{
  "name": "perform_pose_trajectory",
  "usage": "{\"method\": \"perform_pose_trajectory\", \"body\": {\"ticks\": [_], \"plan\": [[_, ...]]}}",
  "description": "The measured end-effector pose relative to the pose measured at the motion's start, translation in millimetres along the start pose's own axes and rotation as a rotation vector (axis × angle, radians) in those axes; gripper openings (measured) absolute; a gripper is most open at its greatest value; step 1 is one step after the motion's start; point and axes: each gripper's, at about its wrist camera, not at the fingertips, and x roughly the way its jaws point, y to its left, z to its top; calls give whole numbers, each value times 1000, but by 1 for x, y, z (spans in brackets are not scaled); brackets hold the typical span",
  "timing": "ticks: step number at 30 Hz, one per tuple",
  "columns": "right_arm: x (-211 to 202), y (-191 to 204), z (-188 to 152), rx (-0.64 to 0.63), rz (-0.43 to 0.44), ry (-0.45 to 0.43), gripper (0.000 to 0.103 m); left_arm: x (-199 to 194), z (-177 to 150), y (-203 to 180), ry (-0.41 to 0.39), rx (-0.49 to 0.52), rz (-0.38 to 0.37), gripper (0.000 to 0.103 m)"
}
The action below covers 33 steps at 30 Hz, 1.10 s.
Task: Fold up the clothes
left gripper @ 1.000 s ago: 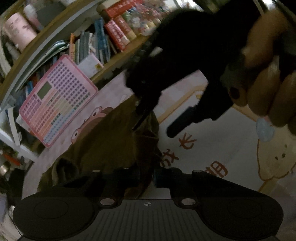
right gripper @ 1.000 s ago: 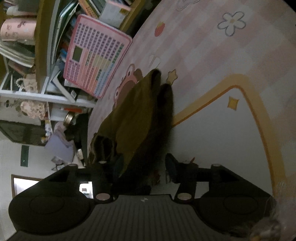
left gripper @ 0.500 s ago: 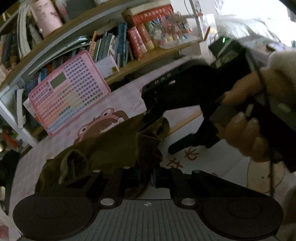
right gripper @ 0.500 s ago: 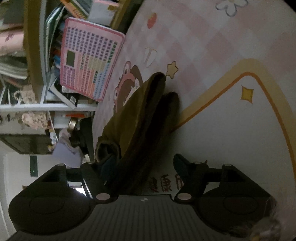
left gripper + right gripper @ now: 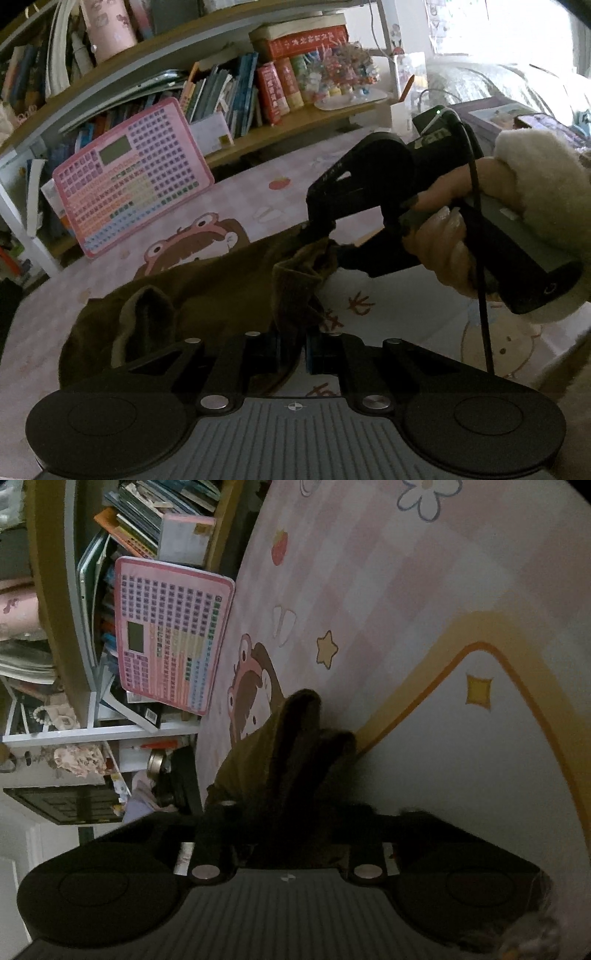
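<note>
Grasp stage of the fold, by the look of it: olive-brown garment [image 5: 207, 291] lying crumpled on the pink cartoon-print mat [image 5: 229, 206], one bunched edge drawn up off the surface. Left gripper [image 5: 291, 350] clamped tight on a ridge of that cloth, fabric pinched between the blue pads. Right gripper [image 5: 325, 243], held in a hand [image 5: 454, 236] with a fluffy cream sleeve [image 5: 539, 184], reaching in from the right of the left wrist view; jaws just closed in, now nipping the raised corner of the same garment, dark cloth filling the gap in the right wrist view. Next move, most likely: lift both pinched points together, keep the edge taut between them, carry it across the body of the cloth and lay it flat without dragging the loose folds below. Risk of the thin corner slipping from the right pair if pulled unevenly. Containers: shelf unit [image 5: 295, 122] behind the mat packed with upright books [image 5: 236, 99], a pink keypad toy [image 5: 129, 173] leaning against its front; no basket or bin for the clothes in sight
</note>
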Motion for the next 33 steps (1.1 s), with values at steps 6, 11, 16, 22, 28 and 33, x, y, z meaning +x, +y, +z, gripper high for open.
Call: {"method": "perform_pose_trajectory", "body": {"ticks": [6, 11, 16, 22, 28, 33], "plan": [[-26, 13, 7, -98, 5, -82, 10, 2, 11, -7, -56, -23, -101, 10], [-59, 18, 16, -129, -2, -175, 10, 3, 22, -19, -119, -33, -202, 10], [-81, 10, 20, -113, -35, -218, 10, 5, 25, -26, -138, -30, -255, 10], [-85, 21, 16, -145, -32, -229, 10, -1, 24, -17, -170, -55, -263, 10], [-74, 54, 10, -209, 18, -214, 10, -19, 21, 11, -229, -139, -266, 10], [-57, 89, -2, -268, 60, -201, 10, -34, 11, 42, -281, -211, -276, 10]]}}
